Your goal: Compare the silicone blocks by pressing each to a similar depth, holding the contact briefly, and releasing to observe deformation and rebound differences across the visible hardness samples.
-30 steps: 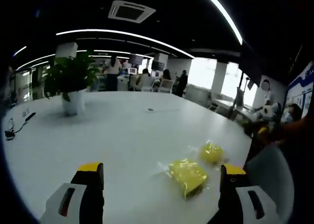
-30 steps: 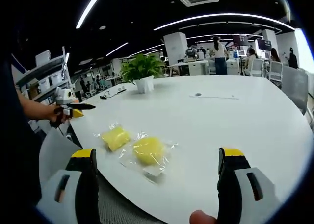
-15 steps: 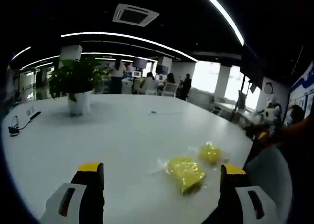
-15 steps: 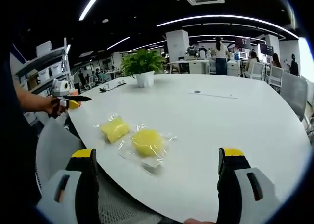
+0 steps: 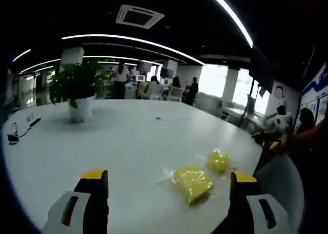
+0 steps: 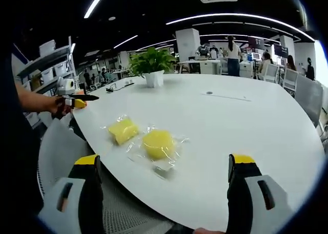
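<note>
A broad white surface [image 5: 128,142] runs back into an open office. On its far part stands a potted plant [image 5: 77,90] in a white pot, with a dark cable [image 5: 18,131] lying near the edge beside it. A ceiling air vent [image 5: 139,16] and long curved light strips [image 5: 128,39] hang overhead. People stand among desks and chairs in the background [image 6: 233,55]. A shelf rack with boxes [image 6: 51,65] stands at one side, and a grey chair back [image 6: 59,149] sits at the near edge
</note>
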A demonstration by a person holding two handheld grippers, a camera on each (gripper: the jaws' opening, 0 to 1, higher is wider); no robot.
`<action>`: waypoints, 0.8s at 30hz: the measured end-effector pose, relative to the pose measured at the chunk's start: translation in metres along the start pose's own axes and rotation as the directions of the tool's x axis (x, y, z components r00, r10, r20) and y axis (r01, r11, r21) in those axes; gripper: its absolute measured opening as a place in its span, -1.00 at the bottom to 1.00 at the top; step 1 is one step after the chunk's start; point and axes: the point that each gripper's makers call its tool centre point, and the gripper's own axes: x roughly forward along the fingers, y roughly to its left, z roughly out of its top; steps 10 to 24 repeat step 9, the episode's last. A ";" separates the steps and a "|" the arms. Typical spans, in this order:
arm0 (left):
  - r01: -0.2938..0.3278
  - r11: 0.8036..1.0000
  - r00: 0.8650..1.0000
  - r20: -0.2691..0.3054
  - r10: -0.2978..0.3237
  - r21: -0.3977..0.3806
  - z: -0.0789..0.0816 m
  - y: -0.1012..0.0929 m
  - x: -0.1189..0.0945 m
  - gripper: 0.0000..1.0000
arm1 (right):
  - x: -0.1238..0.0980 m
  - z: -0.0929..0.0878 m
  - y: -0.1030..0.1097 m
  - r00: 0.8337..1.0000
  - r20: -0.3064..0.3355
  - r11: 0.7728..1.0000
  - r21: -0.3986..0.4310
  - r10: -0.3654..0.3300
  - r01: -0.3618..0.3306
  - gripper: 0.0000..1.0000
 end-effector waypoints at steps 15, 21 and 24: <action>-0.010 1.000 1.000 0.021 0.010 0.010 0.005 -0.003 0.000 1.00 | -0.004 0.004 -0.002 1.000 0.004 1.000 -0.001 -0.008 0.008 0.93; -0.010 1.000 1.000 0.021 0.010 0.010 0.005 -0.003 0.000 1.00 | -0.004 0.004 -0.002 1.000 0.004 1.000 -0.001 -0.008 0.008 0.93; -0.010 1.000 1.000 0.021 0.010 0.010 0.005 -0.003 0.000 1.00 | -0.004 0.004 -0.002 1.000 0.004 1.000 -0.001 -0.008 0.008 0.93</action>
